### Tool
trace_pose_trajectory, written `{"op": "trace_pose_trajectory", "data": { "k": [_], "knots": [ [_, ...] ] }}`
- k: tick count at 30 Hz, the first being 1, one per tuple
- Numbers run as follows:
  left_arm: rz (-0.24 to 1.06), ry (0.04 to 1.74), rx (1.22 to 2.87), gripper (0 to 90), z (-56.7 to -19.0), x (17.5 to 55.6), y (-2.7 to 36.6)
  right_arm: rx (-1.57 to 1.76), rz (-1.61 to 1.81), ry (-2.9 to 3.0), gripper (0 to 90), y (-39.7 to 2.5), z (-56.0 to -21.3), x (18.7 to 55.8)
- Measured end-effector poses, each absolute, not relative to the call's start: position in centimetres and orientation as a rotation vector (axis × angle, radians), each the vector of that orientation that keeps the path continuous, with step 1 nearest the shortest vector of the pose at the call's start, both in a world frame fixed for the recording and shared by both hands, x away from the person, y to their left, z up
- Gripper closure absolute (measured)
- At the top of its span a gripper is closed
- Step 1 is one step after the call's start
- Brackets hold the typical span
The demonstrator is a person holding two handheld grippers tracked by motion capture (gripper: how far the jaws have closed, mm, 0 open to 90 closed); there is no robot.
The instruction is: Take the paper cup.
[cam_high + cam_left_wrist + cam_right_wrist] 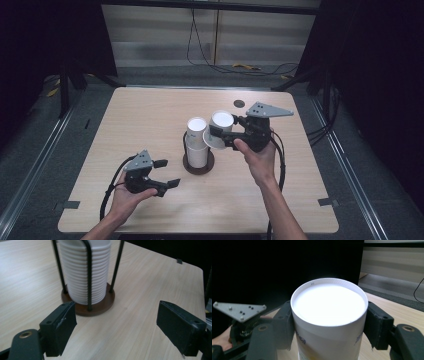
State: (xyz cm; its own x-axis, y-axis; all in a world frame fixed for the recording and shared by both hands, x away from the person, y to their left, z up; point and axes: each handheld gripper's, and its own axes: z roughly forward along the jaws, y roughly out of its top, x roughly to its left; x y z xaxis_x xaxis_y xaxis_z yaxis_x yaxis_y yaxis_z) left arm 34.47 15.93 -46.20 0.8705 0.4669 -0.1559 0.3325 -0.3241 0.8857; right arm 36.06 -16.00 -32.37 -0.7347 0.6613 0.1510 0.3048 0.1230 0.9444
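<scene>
Pale wood table (150,120) in dark room, right gripper (220,136) clamping white cup (220,127) — left gripper (166,173) jaws wide.

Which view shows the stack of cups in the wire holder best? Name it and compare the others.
The left gripper view: the stack of cups stands close, ribbed rims distinct between the wire holder rods. The high view shows the stack small, from above. The right gripper view shows the held cup instead.

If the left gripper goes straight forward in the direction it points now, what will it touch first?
Most likely the cup holder: the left gripper, with its jaws open, aims at the round brown base and black wire bars around the stack of white cups. Bare table lies between them, though depth is hard to judge.
</scene>
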Motion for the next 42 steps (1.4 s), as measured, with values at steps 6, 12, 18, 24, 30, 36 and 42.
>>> {"op": "trace_pose_trajectory", "data": {
  "k": [6,12,18,24,30,36,42],
  "knots": [
    [0.128,0.55,1.913,16.1,-45.5,34.5,14.7,0.935,1.626,2.153,34.3,-15.5,-33.6,35.3],
    [0.13,0.535,1.886,16.5,-45.1,34.9,14.3,0.941,1.617,2.197,34.3,-15.1,-34.9,35.0],
    [0.099,0.534,1.864,16.9,-44.7,35.2,13.9,0.959,1.61,2.191,34.4,-14.8,-36.1,34.7],
    [0.098,0.515,1.86,17.0,-44.4,35.1,13.5,0.959,1.582,2.242,34.4,-13.9,-37.3,34.7],
    [0.087,0.492,1.845,17.7,-44.8,34.7,13.7,0.961,1.585,2.271,34.4,-13.3,-38.4,34.7],
    [0.072,0.487,1.851,19.2,-45.5,34.7,13.5,0.956,1.599,2.296,34.4,-12.6,-39.2,34.6],
    [0.062,0.472,1.855,19.0,-45.7,34.4,13.1,0.958,1.62,2.318,34.4,-12.1,-39.9,34.6]
  ]
}}
